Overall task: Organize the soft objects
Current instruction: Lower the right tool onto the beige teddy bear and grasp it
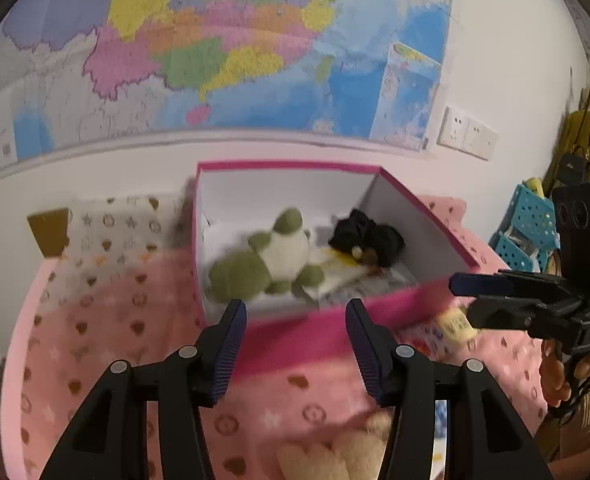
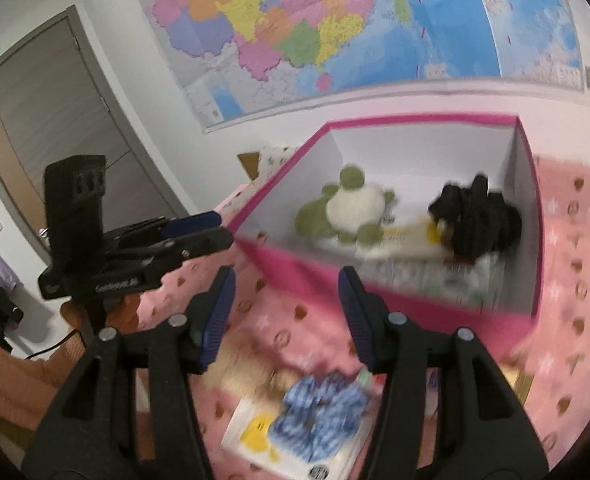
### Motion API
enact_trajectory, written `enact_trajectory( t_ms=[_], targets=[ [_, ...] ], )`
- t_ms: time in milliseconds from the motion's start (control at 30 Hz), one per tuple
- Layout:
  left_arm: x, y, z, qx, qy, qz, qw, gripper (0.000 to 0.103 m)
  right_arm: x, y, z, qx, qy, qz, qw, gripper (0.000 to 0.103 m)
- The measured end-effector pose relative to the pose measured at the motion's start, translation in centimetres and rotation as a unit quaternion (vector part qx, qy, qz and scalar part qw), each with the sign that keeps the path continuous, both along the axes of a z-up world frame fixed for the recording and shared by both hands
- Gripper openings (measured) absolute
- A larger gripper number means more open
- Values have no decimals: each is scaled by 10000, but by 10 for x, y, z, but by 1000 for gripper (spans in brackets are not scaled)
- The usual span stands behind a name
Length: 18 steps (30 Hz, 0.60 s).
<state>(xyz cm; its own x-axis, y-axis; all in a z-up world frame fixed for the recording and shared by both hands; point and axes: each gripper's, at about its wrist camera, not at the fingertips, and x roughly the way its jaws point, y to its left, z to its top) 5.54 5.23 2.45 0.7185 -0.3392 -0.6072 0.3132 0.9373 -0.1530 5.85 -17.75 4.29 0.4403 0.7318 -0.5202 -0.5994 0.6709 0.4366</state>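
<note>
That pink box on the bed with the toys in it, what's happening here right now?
A person is tidying soft things into the open pink cardboard box on the pink patterned blanket. A green and white plush toy and a black fabric bundle already lie inside. Both claws are open and empty: the left claw hangs before the box, the right claw above a blue and white striped fabric piece and a beige furry plush on the blanket outside the box.

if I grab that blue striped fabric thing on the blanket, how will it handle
The blue striped fabric piece looks ruffled and thin, so probably floppy and light. It lies on a flat white card, which might slide or lift along with it.
</note>
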Motion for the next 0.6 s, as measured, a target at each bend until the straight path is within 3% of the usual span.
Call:
enact_trajectory(
  t_ms=[300,600],
  targets=[
    [-24,6,-41,-95,627,40,9980,53,-41,8,-46,-145,591,123,9981,56],
    [-47,18,-62,-111,965,150,9952,53,-55,39,-61,-272,656,493,9963,56]
  ],
)
